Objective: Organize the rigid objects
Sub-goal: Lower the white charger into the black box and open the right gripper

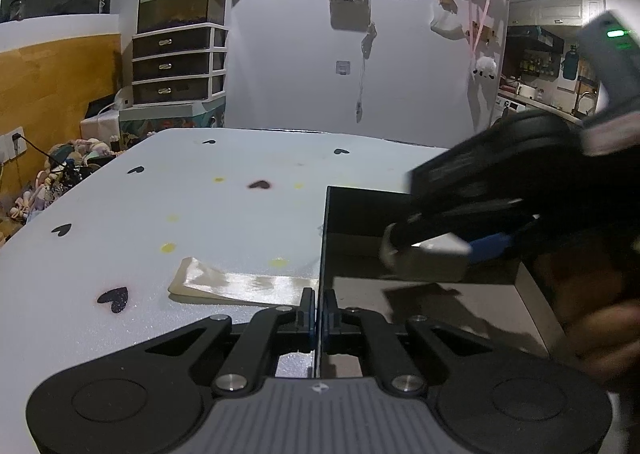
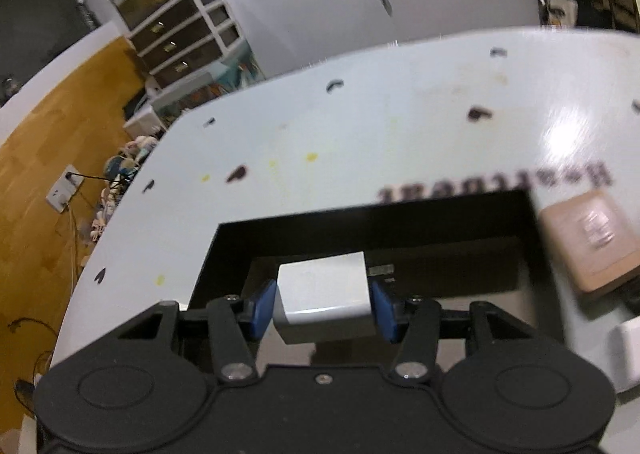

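Note:
A black open box [image 1: 325, 238] stands on the white table, and my left gripper [image 1: 319, 314] is shut on its thin left wall. My right gripper [image 2: 325, 304] is shut on a white rectangular block [image 2: 324, 298], its blue pads pressing both sides. It holds the block over the inside of the black box [image 2: 400, 222]. In the left wrist view the right gripper [image 1: 436, 254] comes in blurred from the right with the white block [image 1: 424, 260] above the box floor. A hand [image 1: 608, 338] shows at the right edge.
A flat cream packet [image 1: 240, 286] lies on the table just left of the box. To the box's right sit a tan square case [image 2: 588, 242] and a white object [image 2: 632, 350]. The white table [image 1: 200, 194] has heart and yellow dot marks. Drawers [image 1: 176, 62] stand beyond.

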### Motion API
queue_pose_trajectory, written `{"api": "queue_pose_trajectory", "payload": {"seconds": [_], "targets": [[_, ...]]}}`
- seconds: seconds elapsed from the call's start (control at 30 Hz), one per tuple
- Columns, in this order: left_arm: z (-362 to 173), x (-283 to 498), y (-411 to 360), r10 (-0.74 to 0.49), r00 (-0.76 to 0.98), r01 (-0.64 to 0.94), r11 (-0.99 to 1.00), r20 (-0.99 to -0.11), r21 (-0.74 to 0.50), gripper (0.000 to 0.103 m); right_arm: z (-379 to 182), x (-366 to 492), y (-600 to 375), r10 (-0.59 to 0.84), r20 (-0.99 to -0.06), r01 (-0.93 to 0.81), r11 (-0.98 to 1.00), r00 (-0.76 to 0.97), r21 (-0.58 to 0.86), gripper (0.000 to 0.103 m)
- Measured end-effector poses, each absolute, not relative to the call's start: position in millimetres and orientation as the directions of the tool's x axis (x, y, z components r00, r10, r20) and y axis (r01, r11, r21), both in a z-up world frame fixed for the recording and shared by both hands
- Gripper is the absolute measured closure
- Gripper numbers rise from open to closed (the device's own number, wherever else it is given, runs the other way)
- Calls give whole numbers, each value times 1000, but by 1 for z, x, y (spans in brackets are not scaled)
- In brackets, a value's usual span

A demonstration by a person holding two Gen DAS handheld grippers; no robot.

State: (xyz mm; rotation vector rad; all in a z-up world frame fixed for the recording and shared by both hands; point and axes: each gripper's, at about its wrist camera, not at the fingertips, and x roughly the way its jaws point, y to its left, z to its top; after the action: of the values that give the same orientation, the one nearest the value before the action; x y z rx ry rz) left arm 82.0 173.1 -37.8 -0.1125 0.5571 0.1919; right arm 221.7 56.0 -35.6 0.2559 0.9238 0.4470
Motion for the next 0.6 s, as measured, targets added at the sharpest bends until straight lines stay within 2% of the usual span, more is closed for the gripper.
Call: {"api": "queue_pose_trajectory", "payload": {"seconds": [0.13, 0.2, 0.27, 0.3, 0.6], "targets": [[-38, 81, 173, 147, 833, -208, 976, -534, -57, 100, -45, 224, 64, 488, -705, -215, 869, 514, 445, 50], [-38, 81, 173, 146, 834, -209, 976, -532, -59, 100, -45, 223, 64, 533, -680, -219, 840, 503, 496, 47], [-38, 81, 173, 145, 835, -210, 976, -531, -64, 100, -39, 220, 63, 573, -647, -251, 813, 503, 525, 38], [-38, 82, 174, 144, 834, -210, 975, -532, -65, 100, -34, 218, 63, 577, -637, -264, 810, 511, 523, 37], [-37, 84, 173, 150, 824, -217, 974, -547, -59, 100, -10, 207, 41, 574, -627, -326, 817, 527, 475, 37]]}}
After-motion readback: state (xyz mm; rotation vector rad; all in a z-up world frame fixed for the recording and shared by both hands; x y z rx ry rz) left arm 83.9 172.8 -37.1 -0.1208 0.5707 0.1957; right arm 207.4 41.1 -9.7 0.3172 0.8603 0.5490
